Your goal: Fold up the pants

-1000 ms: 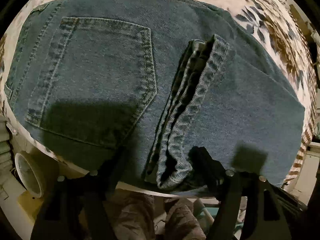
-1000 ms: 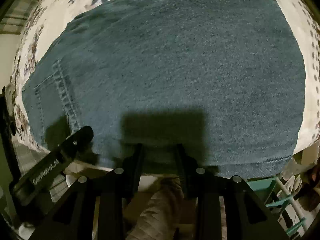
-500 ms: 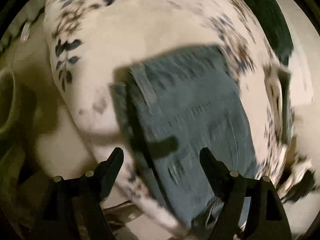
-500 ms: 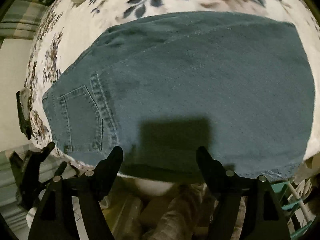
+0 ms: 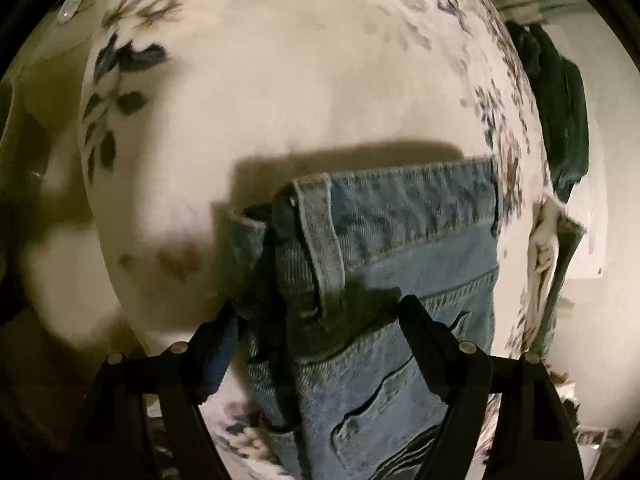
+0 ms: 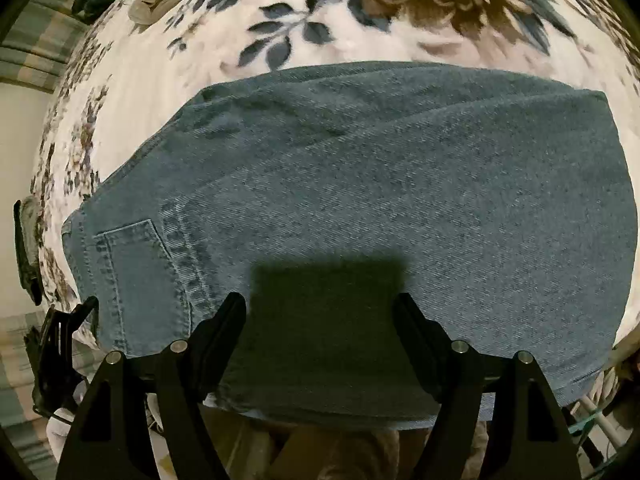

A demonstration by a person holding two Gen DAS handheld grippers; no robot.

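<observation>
since the shot a sec ago, the biggest change is in the left wrist view: back then it looked across the jeans' back pocket and a bunched hem, now it's swung round to the end of the folded pants (image 5: 400,280) w/ the waistband and a belt loop facing the cam, and lots of bare floral bedspread (image 5: 280,100) above. the pants lie flat on that bedspread, folded into a thick blue denim block, near the front edge of the bed in the right wrist view (image 6: 360,200).

right side changed too: the right gripper (image 6: 320,320) had its jaws pinched narrow over the near edge of the denim, now they stand wide, nothing between the pads, just its own dark shadow on the cloth. left gripper (image 5: 316,320) is also spread wide, straddling the stacked edge layers of the jeans but not pressing on them afaict.

hard-to-see stuff: left view is motion-blurred round the rim, so the print there smears. the lower part of the pants runs out of frame behind the fingers. dark green cloth (image 5: 560,120) at the right edge, can't tell what it is. in the right view some black gear (image 6: 56,356) sits at the far left, cut off by the rim; prob the other gripper but can't confirm. the person's trousers (image 6: 360,456) show below the bed edge, dim.
</observation>
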